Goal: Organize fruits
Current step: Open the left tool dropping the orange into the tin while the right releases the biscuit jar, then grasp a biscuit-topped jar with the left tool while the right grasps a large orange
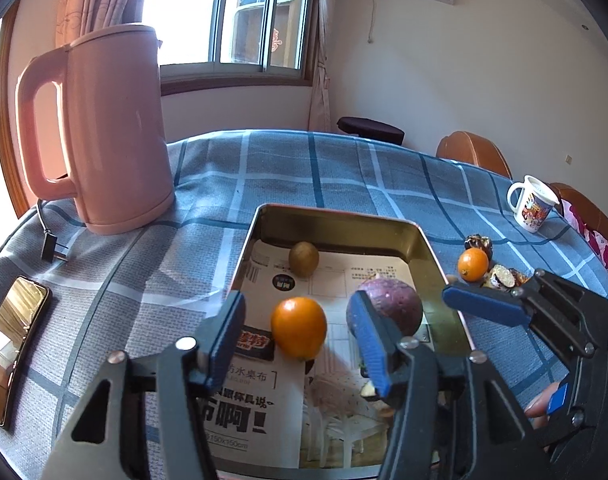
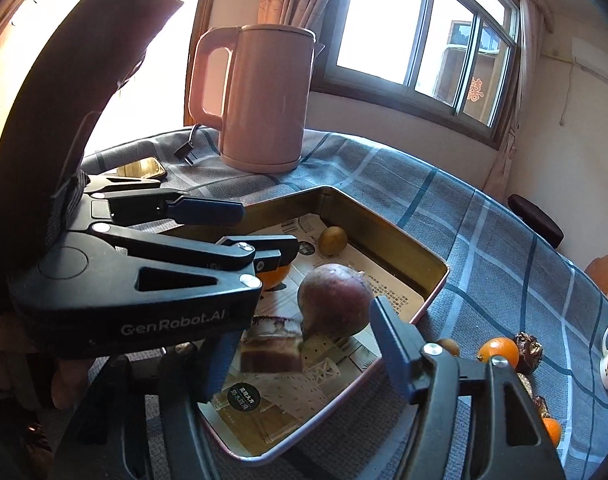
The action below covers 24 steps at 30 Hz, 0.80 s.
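Observation:
A gold metal tray [image 1: 419, 248] lined with printed paper holds a kiwi [image 1: 304, 259], an orange [image 1: 299, 328] and a purple passion fruit [image 1: 395, 308]. My left gripper [image 1: 300, 344] is open above the tray, its jaws on either side of the orange and apart from it. My right gripper [image 2: 304, 344] is open over the tray [image 2: 431, 264], with the passion fruit [image 2: 335, 300] just beyond its jaws, untouched. The right gripper's finger [image 1: 487, 304] also shows in the left wrist view. Another orange [image 1: 472, 265] lies on the cloth right of the tray.
A pink kettle [image 1: 104, 132] stands at back left with its cord. A phone [image 1: 12, 344] lies at the left edge. A mug [image 1: 531, 204] and foil-wrapped sweets [image 1: 499, 274] sit on the right. More oranges [image 2: 499, 352] and a small kiwi [image 2: 447, 346] lie right of the tray.

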Motion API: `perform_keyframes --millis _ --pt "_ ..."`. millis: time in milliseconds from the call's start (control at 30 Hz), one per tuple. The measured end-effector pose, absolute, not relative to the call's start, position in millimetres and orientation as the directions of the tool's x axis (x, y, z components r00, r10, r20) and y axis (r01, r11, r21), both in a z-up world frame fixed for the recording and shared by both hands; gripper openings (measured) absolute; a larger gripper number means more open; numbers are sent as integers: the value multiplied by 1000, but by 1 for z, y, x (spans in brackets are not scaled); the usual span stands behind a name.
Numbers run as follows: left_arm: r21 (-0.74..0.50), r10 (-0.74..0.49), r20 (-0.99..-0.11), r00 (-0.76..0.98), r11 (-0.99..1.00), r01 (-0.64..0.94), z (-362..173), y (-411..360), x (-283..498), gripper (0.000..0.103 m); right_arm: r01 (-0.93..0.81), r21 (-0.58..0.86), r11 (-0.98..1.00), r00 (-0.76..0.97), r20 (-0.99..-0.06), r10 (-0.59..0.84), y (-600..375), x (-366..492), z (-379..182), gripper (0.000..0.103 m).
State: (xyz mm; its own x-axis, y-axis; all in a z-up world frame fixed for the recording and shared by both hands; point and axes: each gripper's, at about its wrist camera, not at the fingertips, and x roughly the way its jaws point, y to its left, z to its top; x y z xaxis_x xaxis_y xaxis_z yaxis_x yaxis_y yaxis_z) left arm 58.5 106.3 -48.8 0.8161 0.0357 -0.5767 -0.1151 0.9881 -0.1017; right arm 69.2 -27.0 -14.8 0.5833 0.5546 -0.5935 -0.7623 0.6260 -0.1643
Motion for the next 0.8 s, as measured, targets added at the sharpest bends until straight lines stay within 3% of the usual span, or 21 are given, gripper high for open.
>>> perform_keyframes --millis 100,400,533,800 --pt "-104 59 -531 845 985 -134 -43 106 49 76 -740 -176 649 612 -576 541 -37 68 -13 67" --pt "-73 4 -470 883 996 -43 -27 61 45 76 -561 -162 812 756 -501 422 -135 83 15 68" --pt "-30 -34 -456 889 999 23 -19 29 51 78 -454 -138 880 785 -529 322 -175 107 11 68" --pt "28 -82 -496 864 993 111 -21 -25 79 80 -448 -51 893 685 -661 306 -194 138 -18 68"
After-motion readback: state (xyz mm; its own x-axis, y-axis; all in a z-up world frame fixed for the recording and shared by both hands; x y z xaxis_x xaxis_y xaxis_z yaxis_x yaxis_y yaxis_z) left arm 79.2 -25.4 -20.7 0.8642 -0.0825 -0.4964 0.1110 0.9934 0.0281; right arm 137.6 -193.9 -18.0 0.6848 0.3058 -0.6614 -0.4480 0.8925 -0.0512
